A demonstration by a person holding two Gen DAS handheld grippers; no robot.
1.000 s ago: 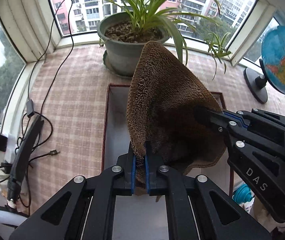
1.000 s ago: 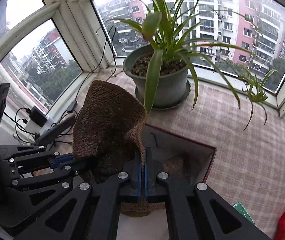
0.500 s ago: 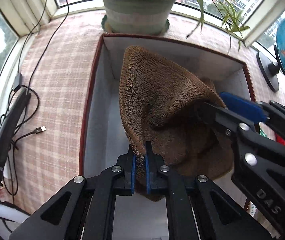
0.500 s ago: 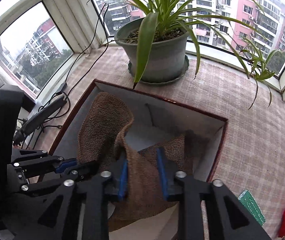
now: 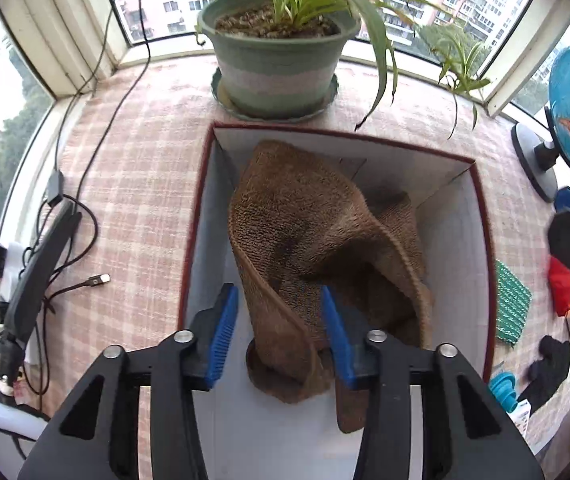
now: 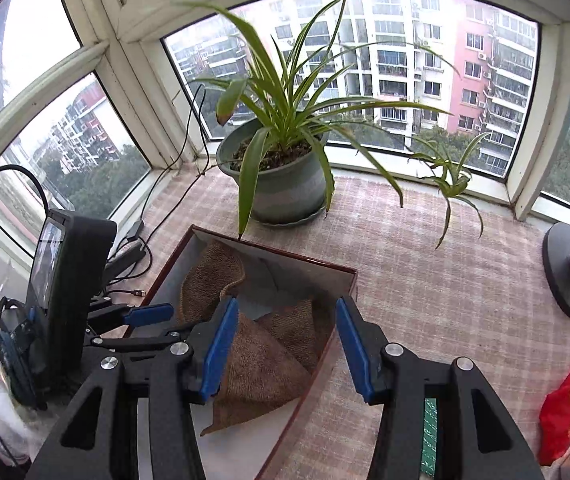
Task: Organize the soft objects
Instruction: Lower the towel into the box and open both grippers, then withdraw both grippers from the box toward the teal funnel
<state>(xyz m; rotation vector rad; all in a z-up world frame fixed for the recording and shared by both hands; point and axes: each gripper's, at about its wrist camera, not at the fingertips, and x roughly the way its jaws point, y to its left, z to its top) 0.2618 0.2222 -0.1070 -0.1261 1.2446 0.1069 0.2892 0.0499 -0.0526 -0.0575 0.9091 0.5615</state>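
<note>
Item: brown towel, crumpled in my box. My left gripper is opening, pads off the towel between them; right gripper opening, empty, above the box.

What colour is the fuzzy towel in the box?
Brown. The towel shows best in the left wrist view, crumpled inside the white box.
</note>
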